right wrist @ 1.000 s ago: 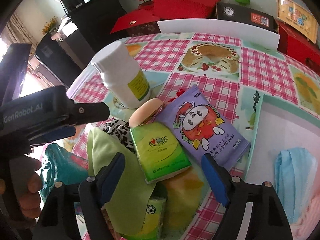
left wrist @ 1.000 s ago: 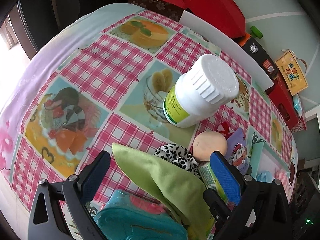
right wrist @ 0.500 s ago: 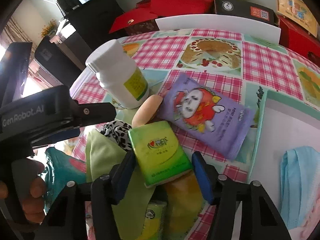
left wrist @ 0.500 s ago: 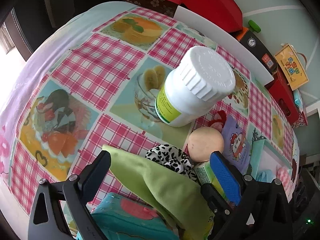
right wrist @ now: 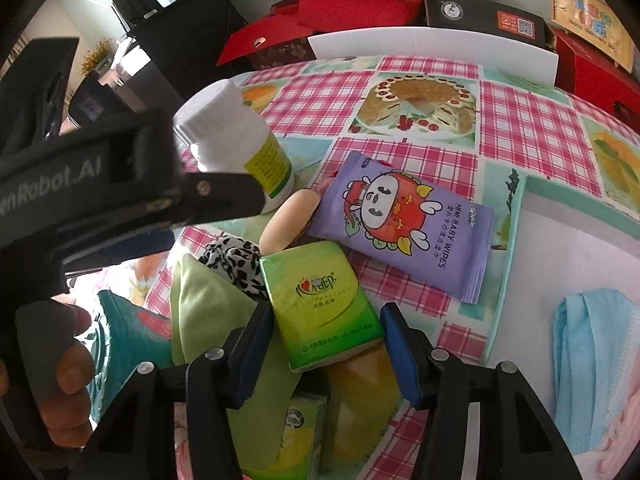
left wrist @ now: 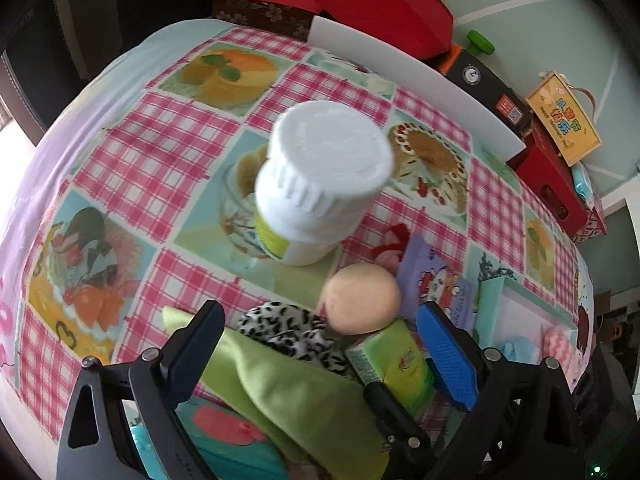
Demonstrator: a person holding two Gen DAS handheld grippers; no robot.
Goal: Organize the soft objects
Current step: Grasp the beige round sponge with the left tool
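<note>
My right gripper [right wrist: 322, 328] is shut on a green tissue pack [right wrist: 320, 300], one blue pad against each long side. A purple baby wipes pack [right wrist: 404, 224], a peach sponge [right wrist: 288, 220] and a leopard-print scrunchie [right wrist: 232, 256] lie just beyond it. My left gripper [left wrist: 320, 332] hangs open over the light green cloth [left wrist: 280, 392] and the scrunchie [left wrist: 288, 328], its pads touching nothing. The same tissue pack [left wrist: 392, 364] lies by its right finger, behind the sponge [left wrist: 362, 298].
A white bottle [left wrist: 320, 184] stands upright just ahead of the pile. A teal pouch [left wrist: 224, 440] lies under the cloth. At the right, a teal-rimmed white tray [right wrist: 516, 240] holds a blue face mask [right wrist: 588, 360]. A second tissue pack [right wrist: 296, 432] lies under my right gripper. Red boxes line the table's far edge.
My right gripper's jaws have closed in onto the green tissue pack. My left gripper has slid forward toward the white bottle, which now looms larger.
</note>
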